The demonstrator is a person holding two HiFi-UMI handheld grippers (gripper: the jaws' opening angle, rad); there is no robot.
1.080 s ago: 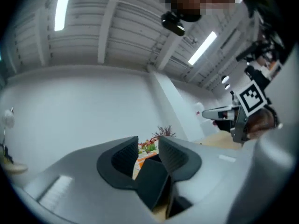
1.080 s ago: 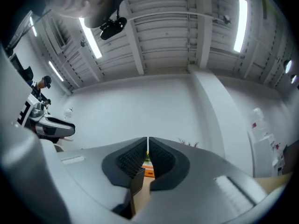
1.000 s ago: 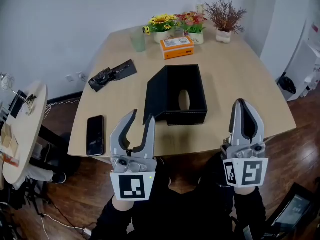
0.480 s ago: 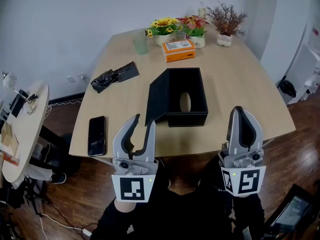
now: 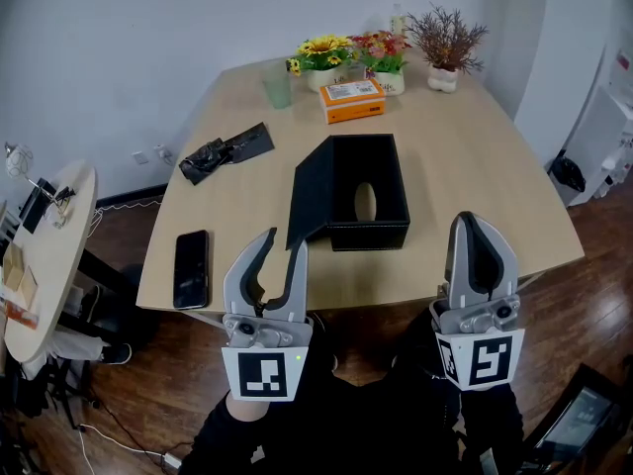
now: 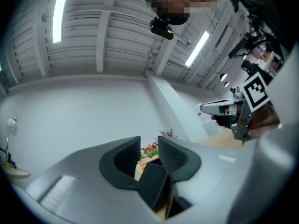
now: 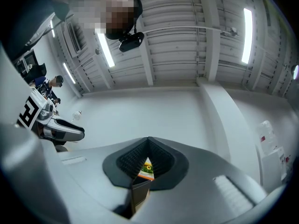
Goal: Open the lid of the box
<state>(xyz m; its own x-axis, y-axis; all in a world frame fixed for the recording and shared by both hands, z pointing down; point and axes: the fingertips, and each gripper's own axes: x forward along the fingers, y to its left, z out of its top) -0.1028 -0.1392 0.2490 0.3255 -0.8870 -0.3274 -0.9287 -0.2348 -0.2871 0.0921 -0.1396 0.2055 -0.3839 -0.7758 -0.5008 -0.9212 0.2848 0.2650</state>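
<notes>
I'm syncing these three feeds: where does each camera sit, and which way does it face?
Head view: on the person's head, facing steeply down at the table and open black box; left gripper and right gripper show.
Left gripper view: on that gripper, tilted up at wall and ceiling; its slightly parted jaws show.
Right gripper view: likewise upward; its closed jaws show.
Shared: both gripper views glimpse the flowers beyond the jaws.
</notes>
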